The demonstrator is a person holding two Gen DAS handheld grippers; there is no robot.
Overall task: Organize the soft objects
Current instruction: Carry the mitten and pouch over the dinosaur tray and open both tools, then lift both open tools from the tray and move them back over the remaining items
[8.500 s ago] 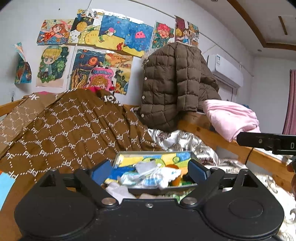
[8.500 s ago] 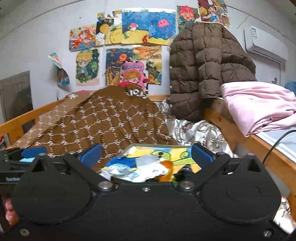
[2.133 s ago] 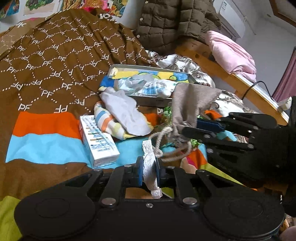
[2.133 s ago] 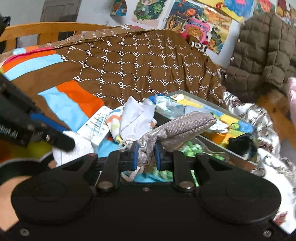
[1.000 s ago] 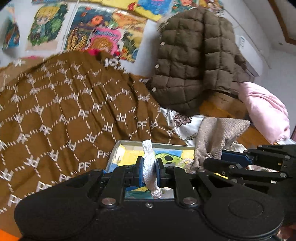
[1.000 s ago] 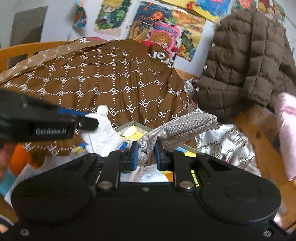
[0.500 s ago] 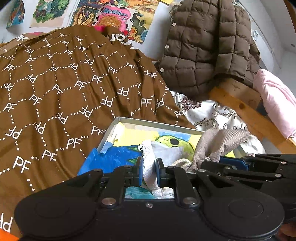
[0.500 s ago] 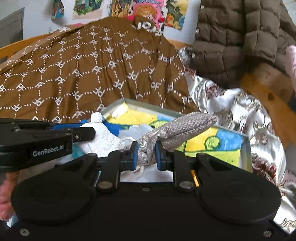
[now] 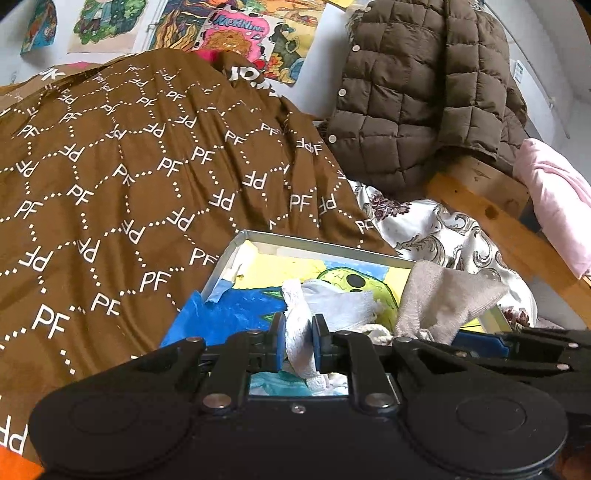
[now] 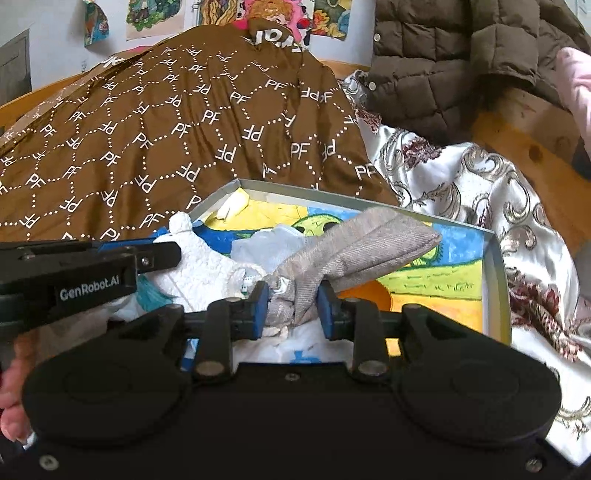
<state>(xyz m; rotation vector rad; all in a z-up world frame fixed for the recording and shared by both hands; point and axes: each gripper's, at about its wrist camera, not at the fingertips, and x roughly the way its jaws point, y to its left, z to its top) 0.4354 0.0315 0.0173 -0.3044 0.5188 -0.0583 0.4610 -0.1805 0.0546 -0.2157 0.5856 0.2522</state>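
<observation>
Left gripper clamped on a white cloth, right gripper clamped on a grey pouch, both held over a painted tray on the bed, tray's near edge hidden behind the grippers, brown quilt cut off at left

- We see a pale wall at the back, hung with bright children's drawings in a loose row.
- A brown quilt printed with white "PF" letters and dotted hexagons covers most of the bed.
- A brown quilted jacket hangs over the wooden bed rail on the right.
- A pink blanket is draped on that rail, beside the jacket.
- White satin fabric with dark scroll patterns lies between the quilt and the rail.
- In the right wrist view we see a grey door at far left.
- Daylight looks soft and even.
</observation>
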